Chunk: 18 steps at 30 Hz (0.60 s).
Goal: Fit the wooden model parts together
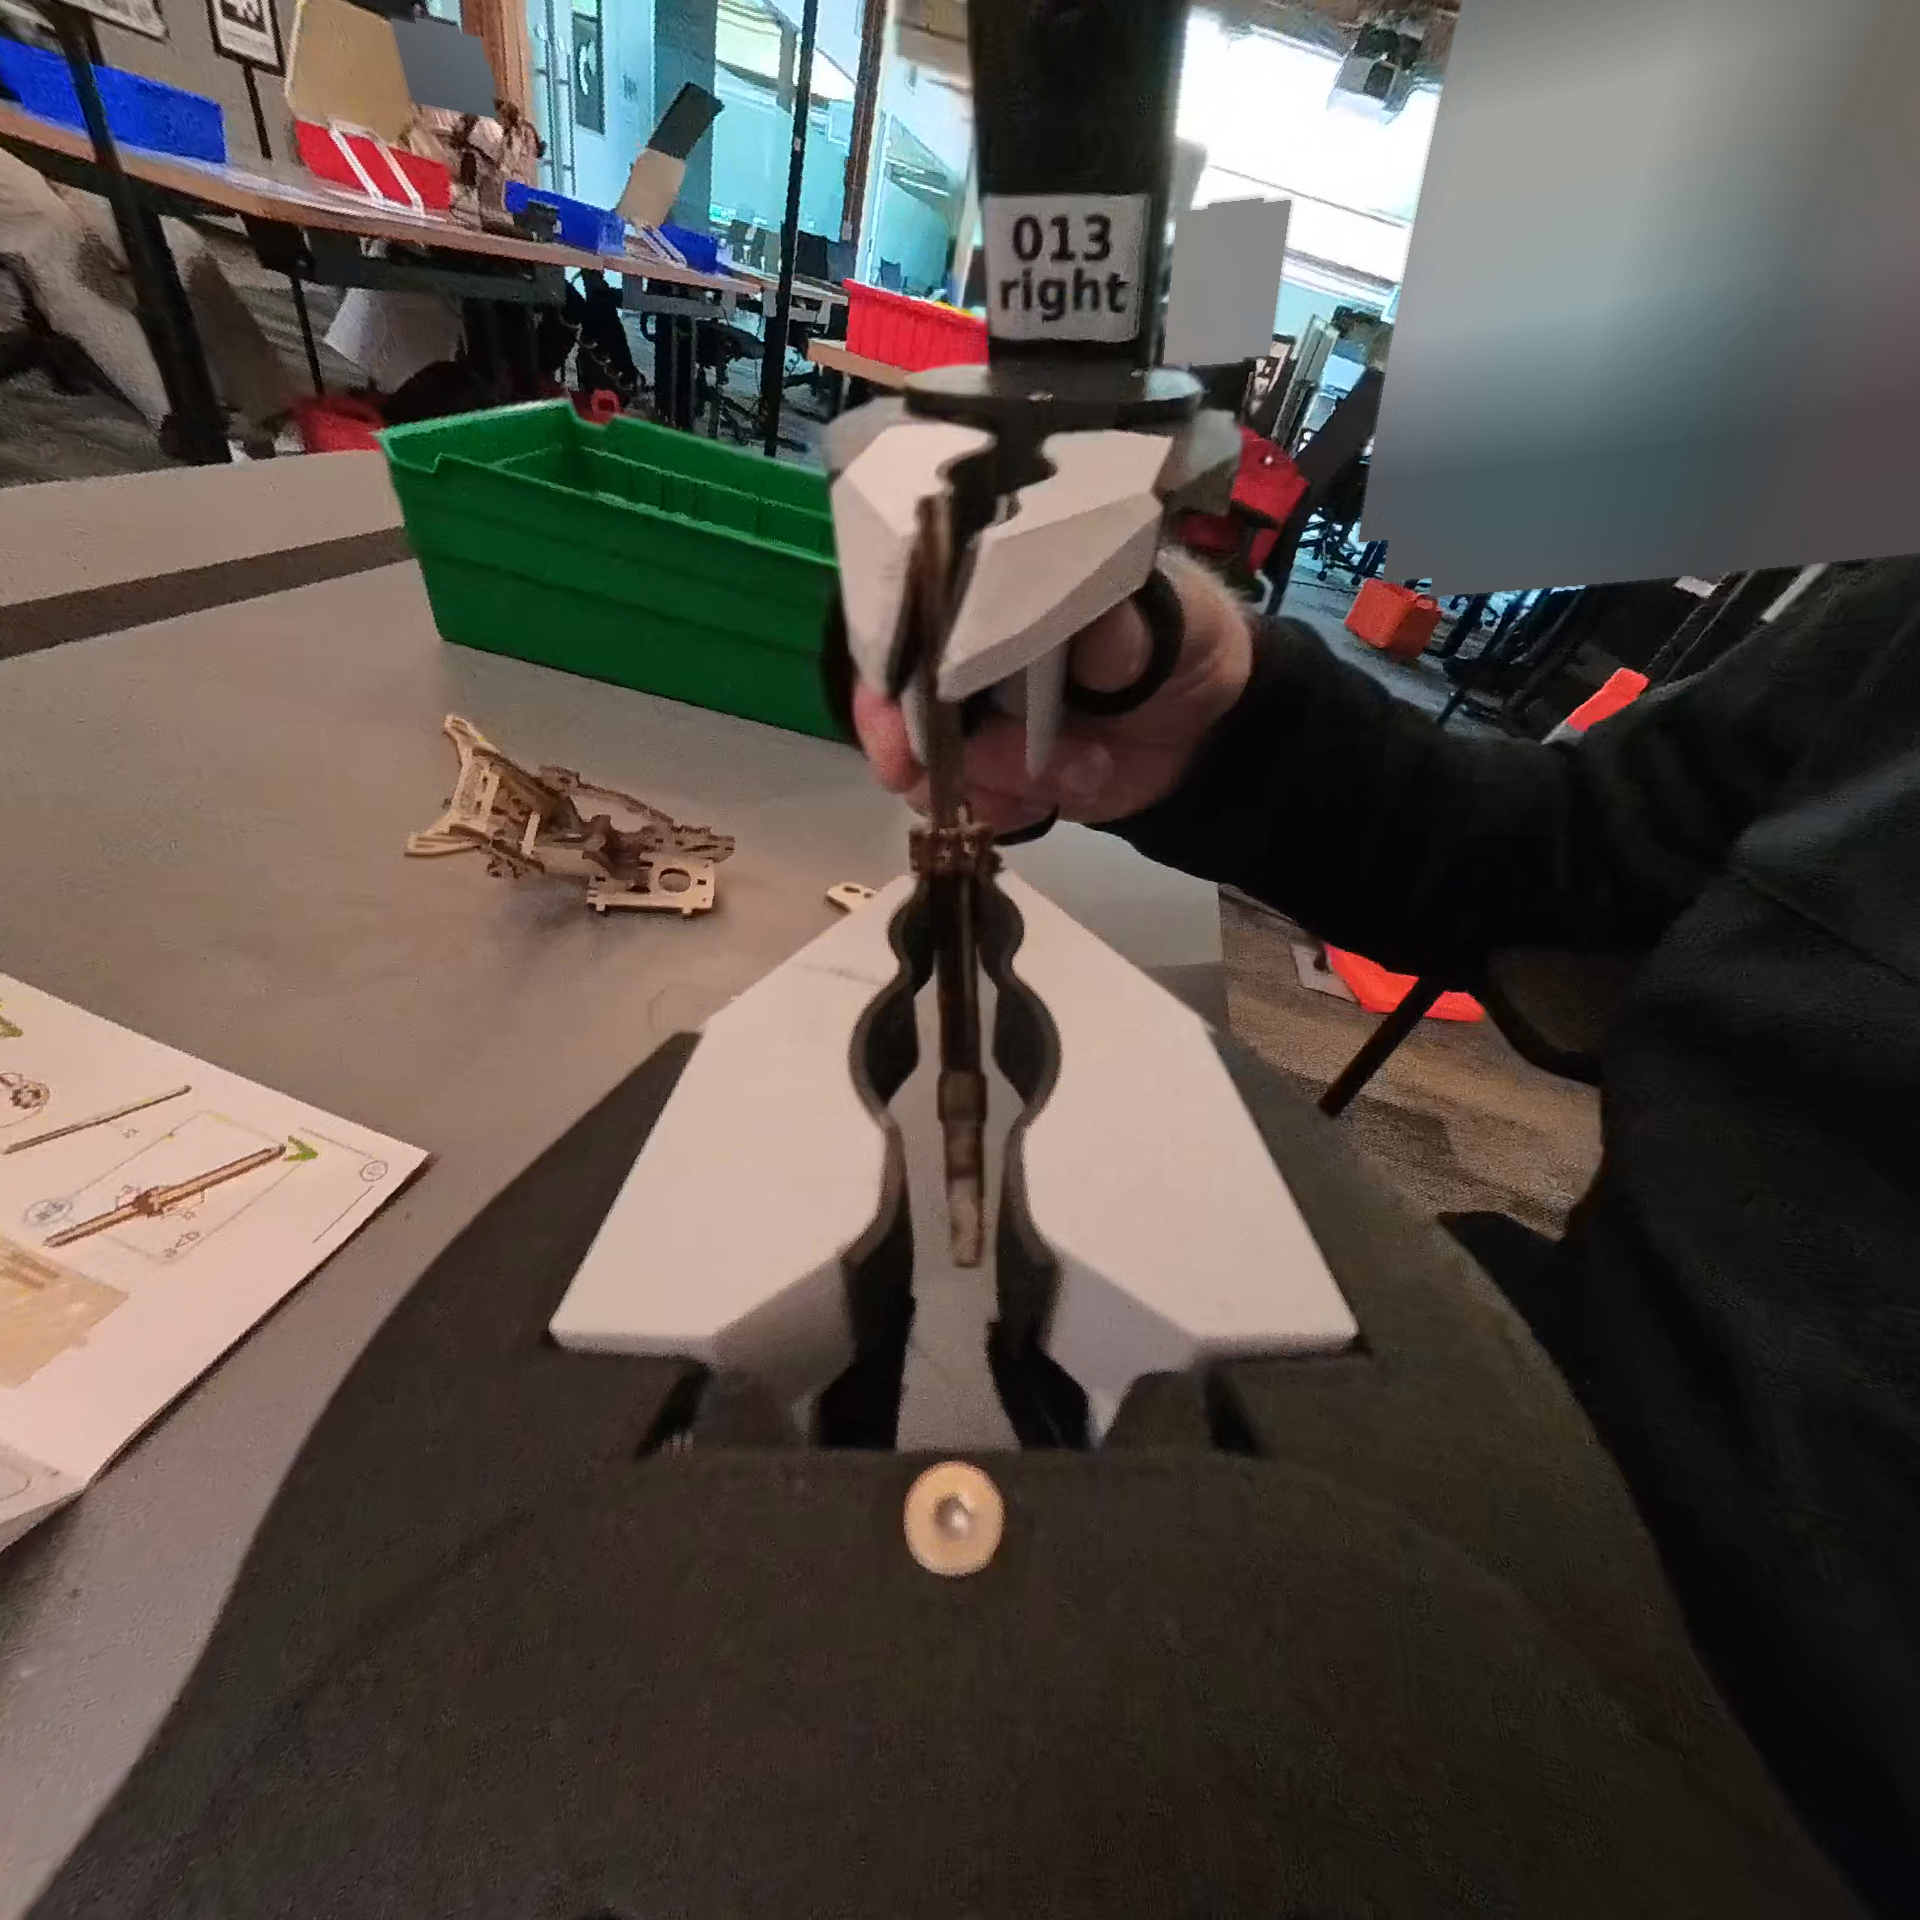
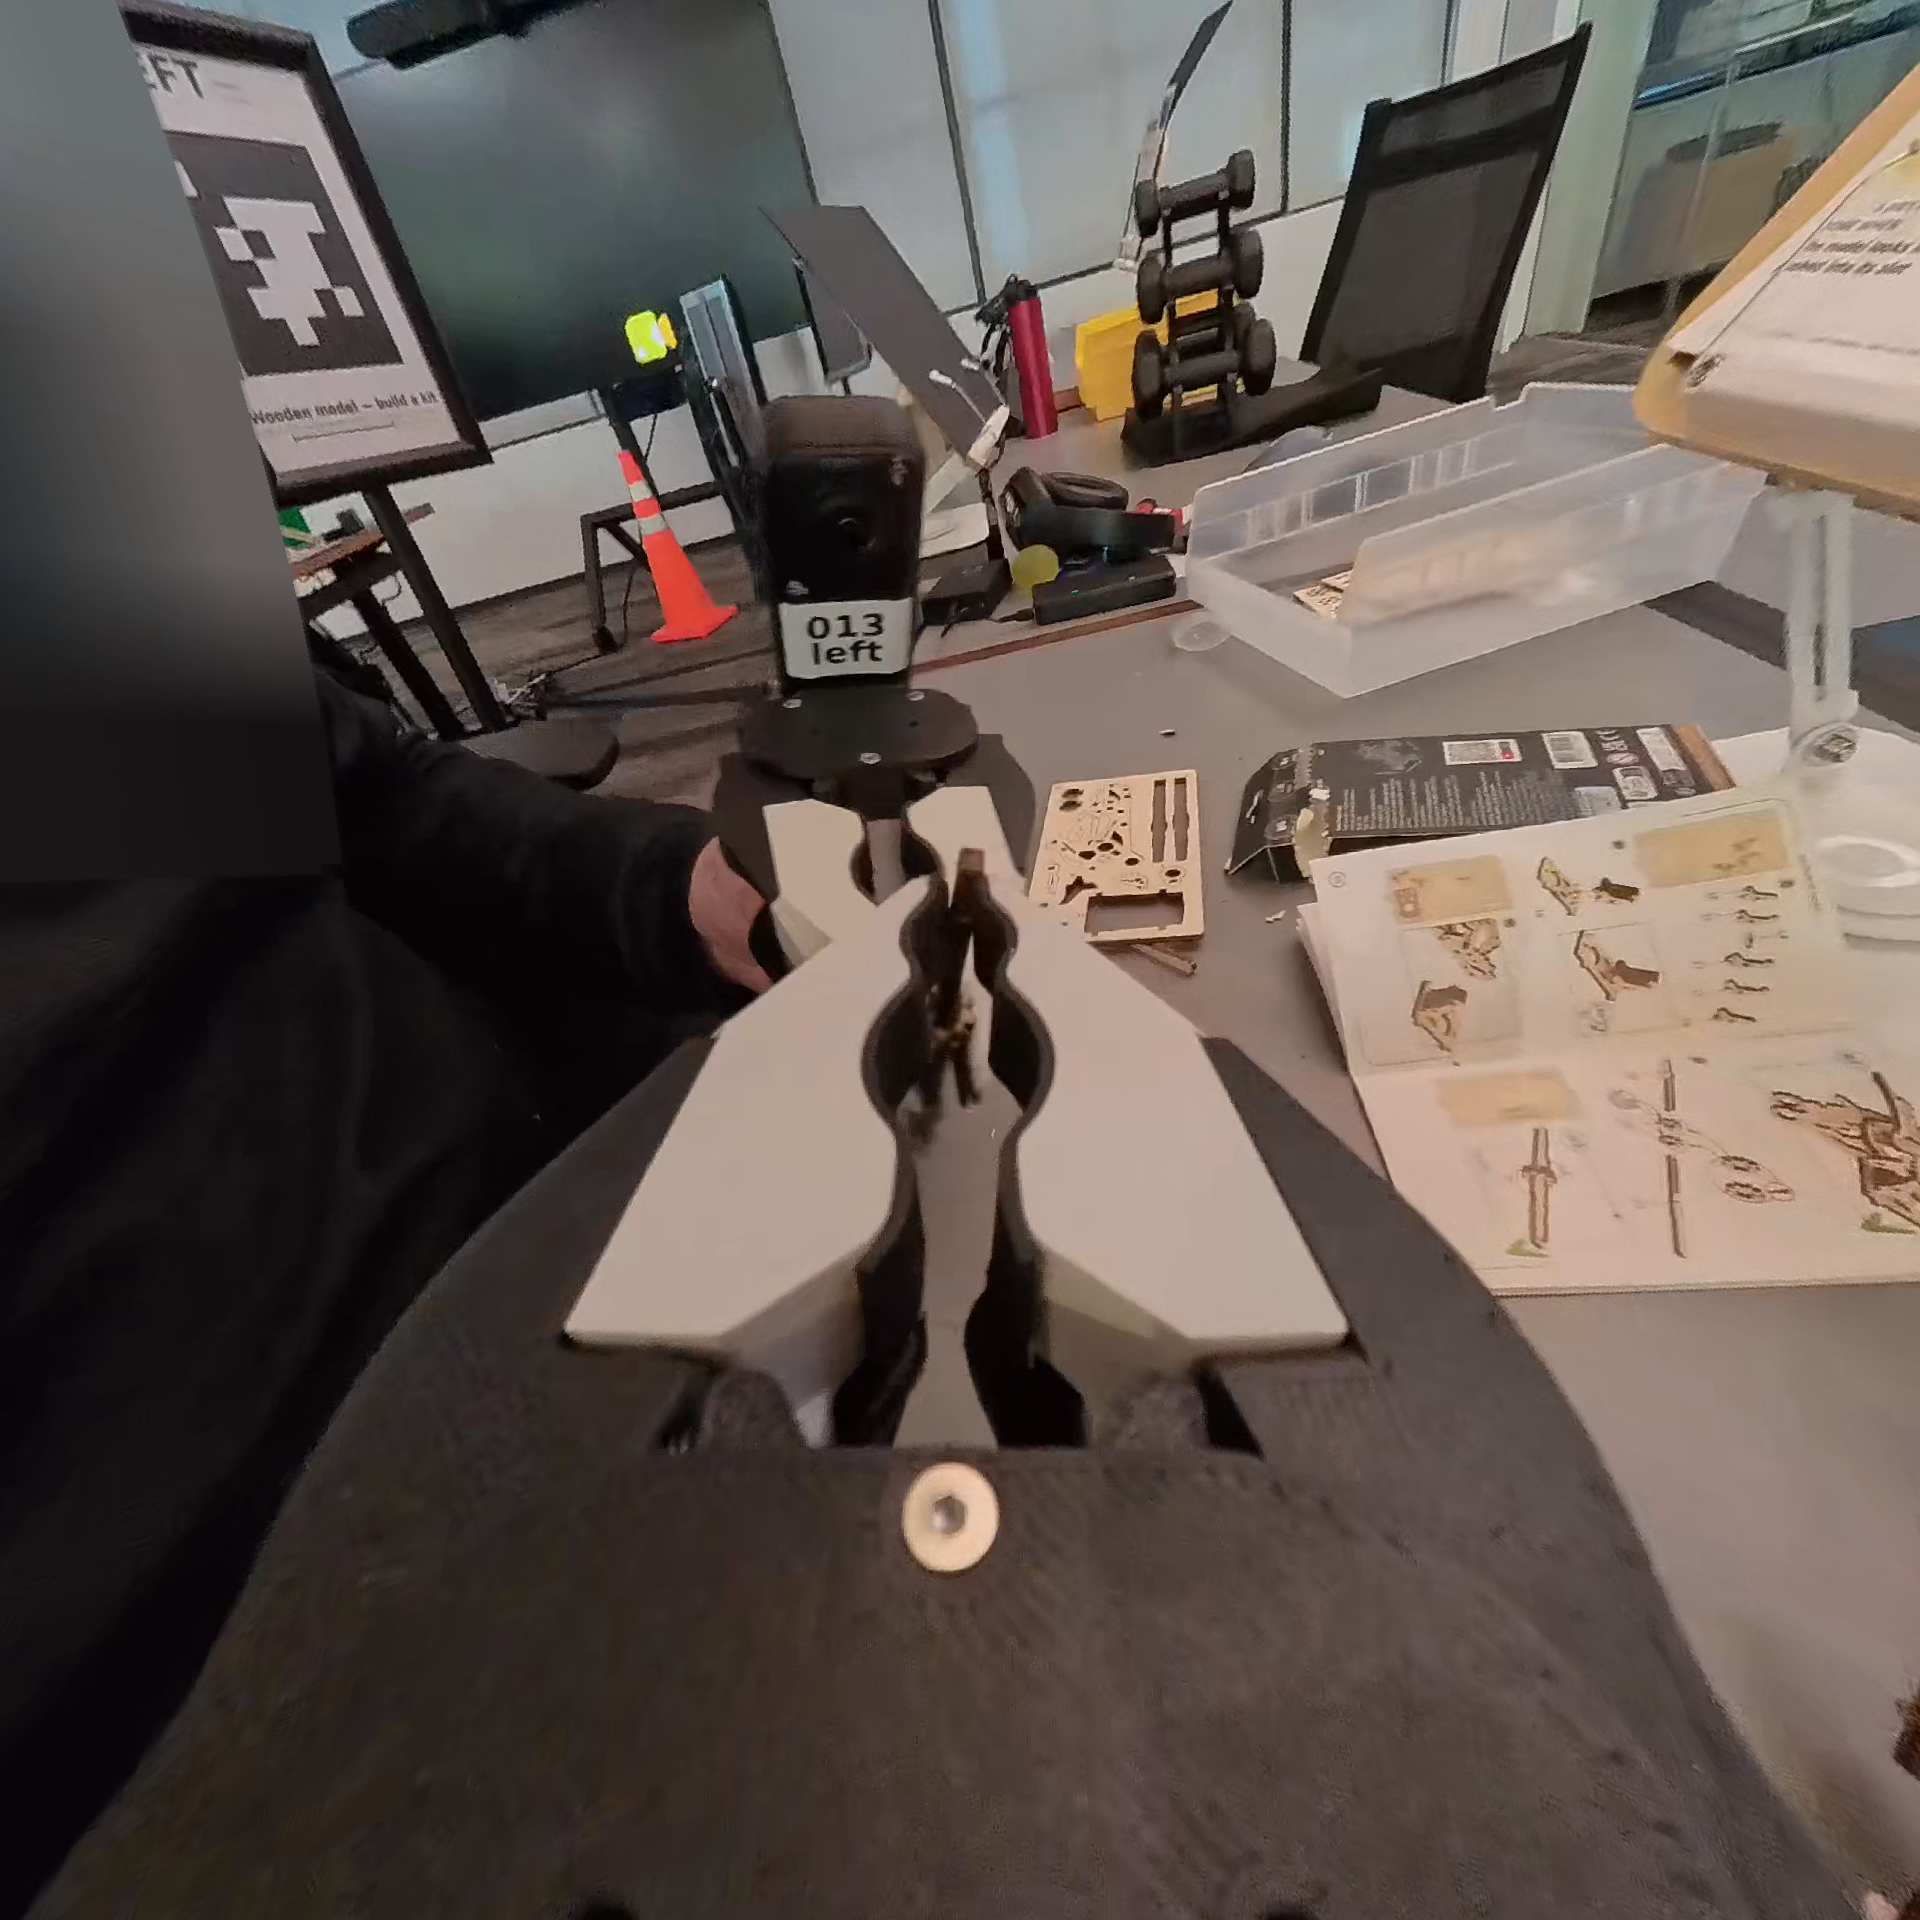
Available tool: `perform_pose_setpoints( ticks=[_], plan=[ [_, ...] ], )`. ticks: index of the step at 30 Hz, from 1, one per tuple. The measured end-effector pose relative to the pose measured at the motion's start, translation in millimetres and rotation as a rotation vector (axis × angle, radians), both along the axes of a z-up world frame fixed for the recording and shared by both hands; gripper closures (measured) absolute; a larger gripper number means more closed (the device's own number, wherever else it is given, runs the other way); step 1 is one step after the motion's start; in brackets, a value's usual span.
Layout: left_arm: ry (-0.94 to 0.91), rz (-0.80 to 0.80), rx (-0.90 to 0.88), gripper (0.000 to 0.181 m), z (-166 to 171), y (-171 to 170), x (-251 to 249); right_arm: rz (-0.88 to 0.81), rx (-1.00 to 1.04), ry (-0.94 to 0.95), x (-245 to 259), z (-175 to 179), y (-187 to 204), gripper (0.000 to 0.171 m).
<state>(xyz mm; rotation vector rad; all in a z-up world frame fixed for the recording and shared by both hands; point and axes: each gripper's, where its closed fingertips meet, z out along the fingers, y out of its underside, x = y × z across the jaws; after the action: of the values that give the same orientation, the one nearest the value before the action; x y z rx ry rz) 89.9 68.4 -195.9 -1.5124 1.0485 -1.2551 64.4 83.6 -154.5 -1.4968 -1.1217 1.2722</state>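
Note:
A thin dark wooden axle with a small gear-like piece on it runs between the two grippers, above the grey table. My left gripper is shut on one end of it. My right gripper faces the left one tip to tip and is shut on the other end. In the right wrist view the axle lies between the right gripper's closed fingers, with the left gripper just beyond. A partly built wooden model lies on the table to the left.
A green bin stands behind the model, with a small loose wooden piece nearby. An instruction booklet, a wooden part sheet, a black box and a clear plastic bin lie on the table. A person's dark sleeve is at right. One gripper's finger ends stand about 5 cm off the other's. Between my left fingertips and the partly built wooden model there is roughly 20 cm.

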Motion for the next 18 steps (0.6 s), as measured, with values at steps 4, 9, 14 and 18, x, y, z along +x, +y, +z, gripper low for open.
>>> perform_pose_setpoints(
  ticks=[4, 9, 14, 18],
  plan=[
    [0.006, -0.006, -0.039, 0.172, -12.3, 8.5, -3.8, -0.019, 0.048, -0.079, -6.5, -11.2, 4.6, 0.171],
    [0.060, 0.038, -0.020, 0.159, -25.3, 26.4, -14.0, -0.082, 0.126, -0.206, -11.1, -34.7, 19.6, 0.171],
    [0.156, 0.037, 0.051, 0.172, -37.1, 34.6, -11.8, -0.077, 0.136, -0.301, -22.5, -58.1, 23.1, 0.171],
    [0.132, 0.010, 0.074, 0.171, -23.8, 38.8, -11.7, -0.079, 0.167, -0.303, -25.4, -45.0, 26.3, 0.171]
  ],
)
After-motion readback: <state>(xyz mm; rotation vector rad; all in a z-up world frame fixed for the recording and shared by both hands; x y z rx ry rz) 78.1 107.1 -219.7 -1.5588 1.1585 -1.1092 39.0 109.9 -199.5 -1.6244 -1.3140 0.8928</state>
